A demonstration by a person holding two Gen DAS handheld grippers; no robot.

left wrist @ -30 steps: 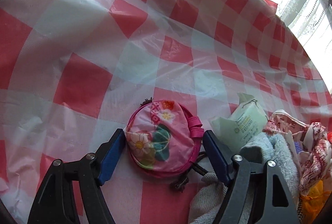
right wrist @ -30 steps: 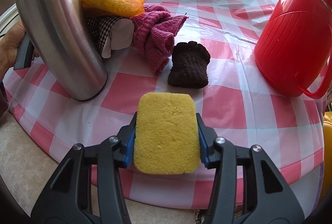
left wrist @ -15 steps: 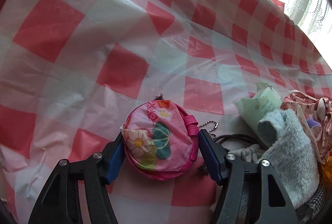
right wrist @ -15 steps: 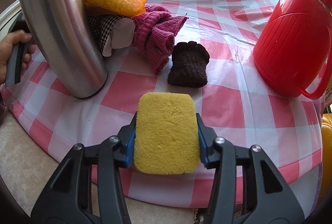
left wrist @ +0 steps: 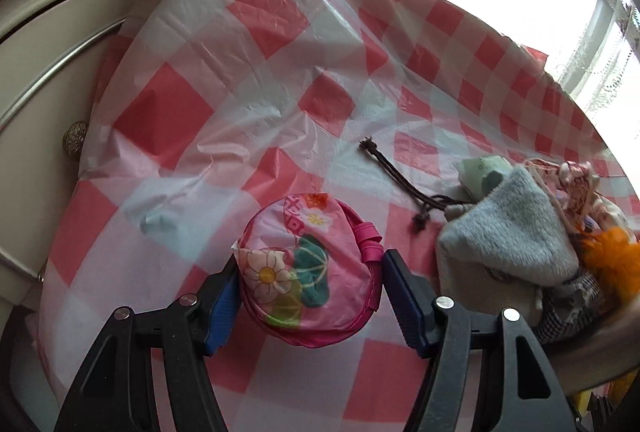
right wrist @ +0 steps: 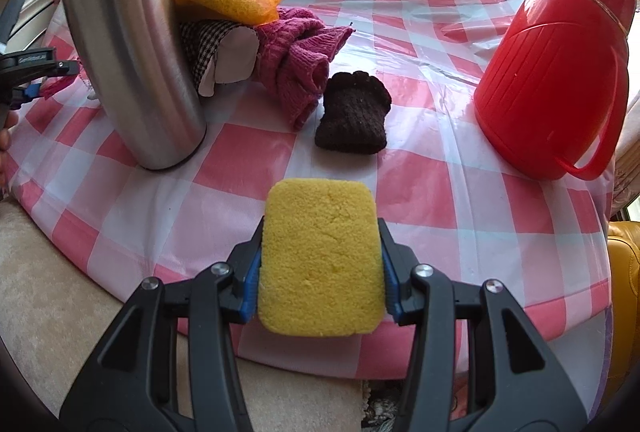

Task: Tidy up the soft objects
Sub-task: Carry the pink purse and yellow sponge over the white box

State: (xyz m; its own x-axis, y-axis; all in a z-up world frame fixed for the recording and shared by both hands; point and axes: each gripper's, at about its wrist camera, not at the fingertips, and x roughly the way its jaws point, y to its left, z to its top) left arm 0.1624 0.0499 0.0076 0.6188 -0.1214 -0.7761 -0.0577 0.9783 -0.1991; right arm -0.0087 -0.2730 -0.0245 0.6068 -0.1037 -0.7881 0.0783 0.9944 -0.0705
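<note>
Left wrist view shows the left gripper (left wrist: 308, 296) clamping a pink floral pouch (left wrist: 310, 272) above the checked tablecloth (left wrist: 256, 103), the right gripper (right wrist: 320, 268) squeezes a yellow sponge (right wrist: 320, 256), and the pile (left wrist: 520, 236) remains unsorted, suggesting early progress.

Left claw (left wrist: 308, 296) and right claw (right wrist: 320, 268) both clamped.

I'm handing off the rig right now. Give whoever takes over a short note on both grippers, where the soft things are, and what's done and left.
Left gripper: jaws just closed in, shut on the floral pouch, held over the checked tablecloth.
Right gripper: shut on the yellow sponge at the table's near edge.
Left to sort: the pile by the steel flask, maroon knit, dark knit piece, grey fleece.
Neither held item is placed yet.
</note>
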